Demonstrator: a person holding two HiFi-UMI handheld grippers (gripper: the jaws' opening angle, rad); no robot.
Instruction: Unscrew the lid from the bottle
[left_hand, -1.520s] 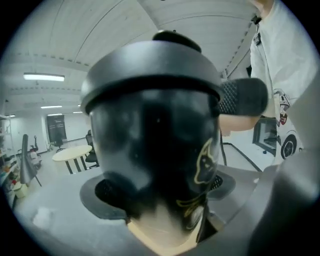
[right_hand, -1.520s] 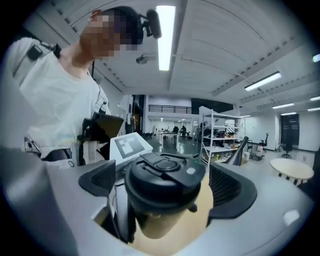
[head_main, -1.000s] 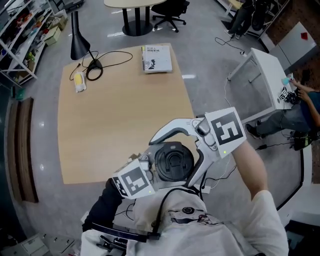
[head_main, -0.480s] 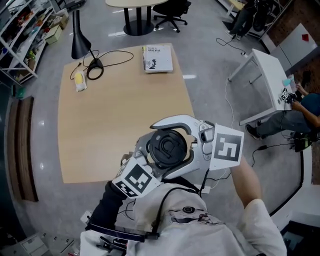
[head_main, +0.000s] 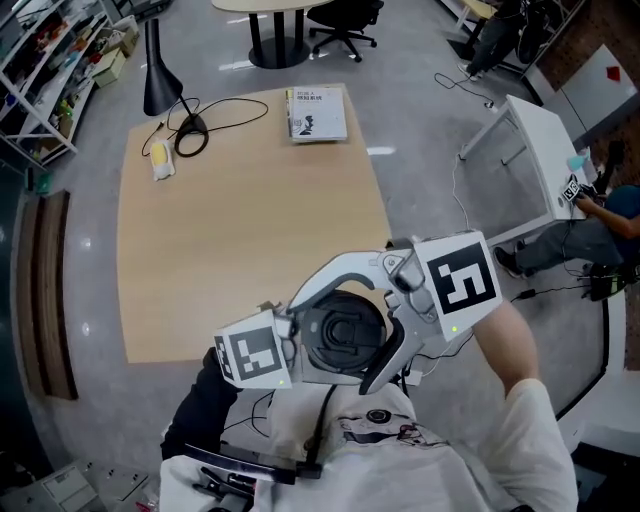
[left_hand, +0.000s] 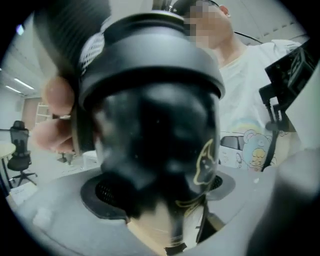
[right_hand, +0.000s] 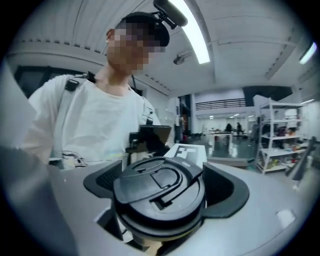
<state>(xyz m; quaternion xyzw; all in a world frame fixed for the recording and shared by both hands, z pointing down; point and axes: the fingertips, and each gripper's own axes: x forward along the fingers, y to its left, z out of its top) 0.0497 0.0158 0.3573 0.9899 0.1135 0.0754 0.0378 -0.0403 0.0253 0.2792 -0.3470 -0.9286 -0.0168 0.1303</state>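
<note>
I hold a black bottle in the air in front of my chest. Its round black lid (head_main: 345, 333) with a folded carry loop faces up. My left gripper (head_main: 285, 345) is shut on the bottle's dark body (left_hand: 150, 150), which bears a gold cat outline. My right gripper (head_main: 345, 320) reaches in from the right, its curved jaws wrapped round the lid (right_hand: 157, 187). Its pads (right_hand: 222, 192) press on the lid's rim from both sides. In the left gripper view the lid (left_hand: 150, 55) sits on top of the body.
Beyond the bottle lies a wooden table (head_main: 230, 230) bearing a book (head_main: 318, 112), a black lamp (head_main: 160, 80) with its cable, and a small yellow-white item (head_main: 160, 160). A white desk (head_main: 540, 150) and a seated person (head_main: 600, 220) are at the right.
Half a second ago the bottle was held farther forward with both grippers turned about it. Now it is back nearer my chest, and the right gripper has swung back round the lid.
</note>
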